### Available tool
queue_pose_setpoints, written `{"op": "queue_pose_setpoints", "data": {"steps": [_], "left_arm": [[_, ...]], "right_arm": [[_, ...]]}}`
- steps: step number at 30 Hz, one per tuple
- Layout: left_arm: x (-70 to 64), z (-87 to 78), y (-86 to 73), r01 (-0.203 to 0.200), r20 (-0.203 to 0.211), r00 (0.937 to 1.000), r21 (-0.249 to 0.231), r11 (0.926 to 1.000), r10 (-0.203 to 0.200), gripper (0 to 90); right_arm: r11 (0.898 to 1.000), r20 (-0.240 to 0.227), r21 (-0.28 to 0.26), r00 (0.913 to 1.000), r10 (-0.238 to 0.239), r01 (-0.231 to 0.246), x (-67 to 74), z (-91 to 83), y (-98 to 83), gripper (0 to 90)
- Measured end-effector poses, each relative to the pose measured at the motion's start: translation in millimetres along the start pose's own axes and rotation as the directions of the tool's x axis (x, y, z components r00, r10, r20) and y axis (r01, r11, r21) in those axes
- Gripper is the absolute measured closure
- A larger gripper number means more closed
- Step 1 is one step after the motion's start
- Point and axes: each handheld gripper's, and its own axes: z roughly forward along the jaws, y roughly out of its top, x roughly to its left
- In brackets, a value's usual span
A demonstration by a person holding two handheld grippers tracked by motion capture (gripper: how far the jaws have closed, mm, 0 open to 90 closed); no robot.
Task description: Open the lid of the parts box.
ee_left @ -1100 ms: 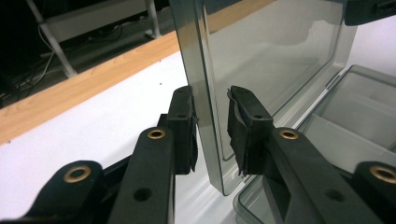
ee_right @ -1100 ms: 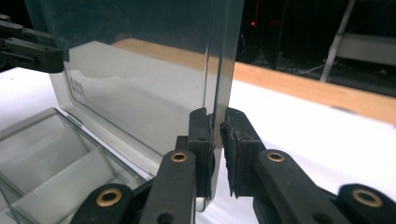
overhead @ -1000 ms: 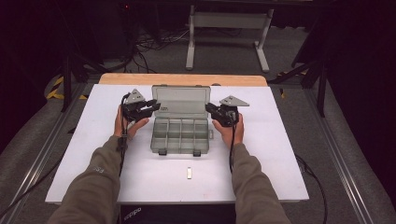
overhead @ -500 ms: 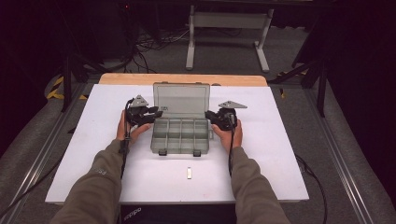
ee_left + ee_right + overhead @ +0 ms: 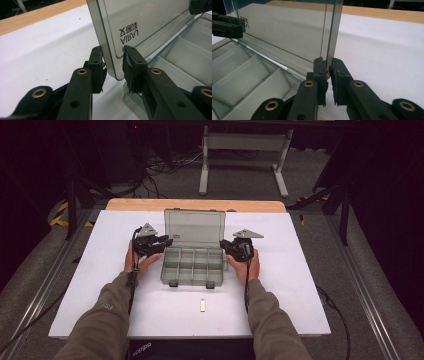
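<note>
While swinging the upright lid point(image 5: 195, 226) of a clear compartment box point(image 5: 192, 265) at the centre of the table point(image 5: 300, 270), hinged along its 12 o'clock side: probably midway through that step, and next calls for moving both hands in one arc about the hinge without twisting the plastic. At 3 o'clock of the lid, right gripper point(image 5: 328, 72) with fingers nearly together, pinching the side edge. At 9 o'clock, left gripper point(image 5: 113, 67) with fingers narrow and just closing in, lid edge between them, not clearly clamped.
</note>
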Motion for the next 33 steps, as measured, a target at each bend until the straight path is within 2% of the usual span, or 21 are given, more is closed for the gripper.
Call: {"op": "queue_pose_setpoints", "data": {"steps": [6, 12, 14, 16, 19, 22, 25, 33], "left_arm": [[2.8, -0.7, -1.4, 0.011, -0.013, 0.9999, 0.005, 0.9999, -0.011, 72.4], [4.9, 0.0, -3.3, 0.038, 0.001, 0.9993, -0.005, 0.9993, -0.038, 71.9], [5.0, 0.3, -3.4, 0.039, -0.006, 0.9992, -0.004, 0.9992, -0.039, 70.8], [6.4, 0.7, -4.9, 0.061, -0.002, 0.9982, -0.006, 0.9981, -0.061, 69.9], [7.6, 1.7, -5.7, 0.062, -0.011, 0.998, -0.002, 0.9981, -0.062, 69.8], [3.9, 3.4, -3.7, 0.033, -0.029, 0.999, 0.021, 0.9992, -0.033, 72.5], [4.1, 3.6, -3.7, 0.028, -0.029, 0.9992, 0.023, 0.9994, -0.027, 72.7], [4.6, 3.1, -4.1, 0.038, -0.017, 0.9992, 0.027, 0.9989, -0.038, 72.8]], "right_arm": [[1.0, 0.02, 0.004, 0.9996, -0.018, 0.018, 1.4, 1.6, 0.5, 80.3], [1.0, 0.036, -0.007, 0.9993, -0.012, 0.012, 2.1, 3.2, -0.7, 78.8], [1.0, 0.045, -0.006, 0.9989, -0.014, 0.015, 1.9, 4.1, -0.8, 76.9], [1.0, 0.053, -0.005, 0.9985, -0.015, 0.015, 2.5, 5.0, -0.5, 76.5], [1.0, 0.06, 0.0, 0.9979, -0.022, 0.022, 3.0, 5.9, -0.3, 76.0], [0.999, 0.076, 0.013, 0.9962, -0.043, 0.042, 5.8, 9.4, -0.4, 78.2], [0.998, 0.089, 0.021, 0.9943, -0.059, 0.057, 7.2, 10.5, 0.5, 78.0], [0.999, 0.077, 0.029, 0.9964, -0.036, 0.034, 4.9, 13.5, 1.1, 77.3]]}}
